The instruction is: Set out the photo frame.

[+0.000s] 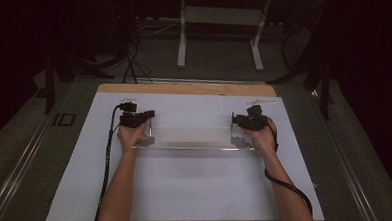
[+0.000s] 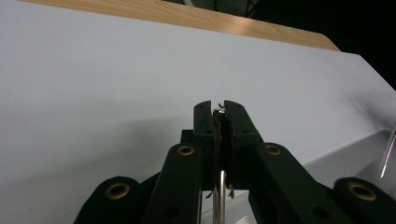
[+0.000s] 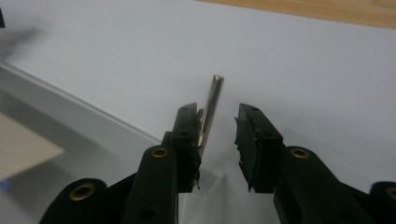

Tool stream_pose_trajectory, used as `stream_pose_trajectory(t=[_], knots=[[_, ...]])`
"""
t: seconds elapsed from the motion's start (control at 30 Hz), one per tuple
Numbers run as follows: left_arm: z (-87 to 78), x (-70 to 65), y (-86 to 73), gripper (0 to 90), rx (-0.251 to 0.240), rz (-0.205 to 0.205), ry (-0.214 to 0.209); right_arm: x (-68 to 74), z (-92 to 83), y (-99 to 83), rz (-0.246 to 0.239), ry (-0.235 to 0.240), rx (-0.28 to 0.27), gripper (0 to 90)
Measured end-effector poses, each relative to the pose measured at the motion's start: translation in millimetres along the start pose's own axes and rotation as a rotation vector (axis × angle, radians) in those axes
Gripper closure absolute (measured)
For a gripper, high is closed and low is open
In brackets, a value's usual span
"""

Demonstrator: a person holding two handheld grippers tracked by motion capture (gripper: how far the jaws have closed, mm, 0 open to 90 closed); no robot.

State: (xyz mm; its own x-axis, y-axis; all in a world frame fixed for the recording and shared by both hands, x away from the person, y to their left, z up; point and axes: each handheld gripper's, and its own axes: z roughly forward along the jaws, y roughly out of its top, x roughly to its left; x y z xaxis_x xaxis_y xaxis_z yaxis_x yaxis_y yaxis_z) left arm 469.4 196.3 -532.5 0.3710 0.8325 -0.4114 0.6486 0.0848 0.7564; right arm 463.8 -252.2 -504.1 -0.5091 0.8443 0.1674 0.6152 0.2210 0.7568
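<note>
From the high view, a clear tray (image 1: 193, 140) with thin metal handles lies across the middle of the white sheet (image 1: 187, 191) on the wooden tabletop (image 1: 183, 87), and both hands sit at its ends: the left tool (image 1: 143, 124) at the tray's left end, the right tool (image 1: 238, 122) at its right end. Over to the left gripper view: the left tool (image 2: 219, 110) is clamped tight on a thin upright metal rod (image 2: 218, 196), its tip just peeking out between the jaw tips. Now the right gripper view: the right tool (image 3: 219, 122) stands parted, a tilted metal rod (image 3: 209, 114) resting against one jaw with a clear gap to the other, the tray's clear edge (image 3: 93, 116) running off beside it.
</note>
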Motion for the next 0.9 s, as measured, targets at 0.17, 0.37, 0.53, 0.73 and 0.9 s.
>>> stream_pose_trajectory(t=[0.17, 0.37, 0.53, 0.73, 0.9], knots=[[-0.1, 0.4, 0.0, 85.0, 0.002, -0.001, 0.0, -0.2, -10.9, -7.7, -0.019, -0.003, -0.018, 67.0], [0.4, 1.0, 0.1, 85.0, 0.001, -0.017, -0.006, 3.9, -30.6, -18.6, -0.053, 0.004, -0.059, 66.7], [0.6, 1.4, 0.2, 85.1, 0.002, -0.022, -0.008, 7.5, -41.5, -25.5, -0.062, 0.007, -0.078, 67.2], [0.7, 1.6, 0.3, 85.0, 0.002, -0.027, -0.01, 12.8, -50.6, -36.5, -0.111, 0.004, -0.075, 67.5], [0.7, 1.5, 0.5, 85.0, 0.003, -0.025, -0.009, 12.1, -54.9, -41.3, -0.131, -0.007, -0.08, 67.1]])
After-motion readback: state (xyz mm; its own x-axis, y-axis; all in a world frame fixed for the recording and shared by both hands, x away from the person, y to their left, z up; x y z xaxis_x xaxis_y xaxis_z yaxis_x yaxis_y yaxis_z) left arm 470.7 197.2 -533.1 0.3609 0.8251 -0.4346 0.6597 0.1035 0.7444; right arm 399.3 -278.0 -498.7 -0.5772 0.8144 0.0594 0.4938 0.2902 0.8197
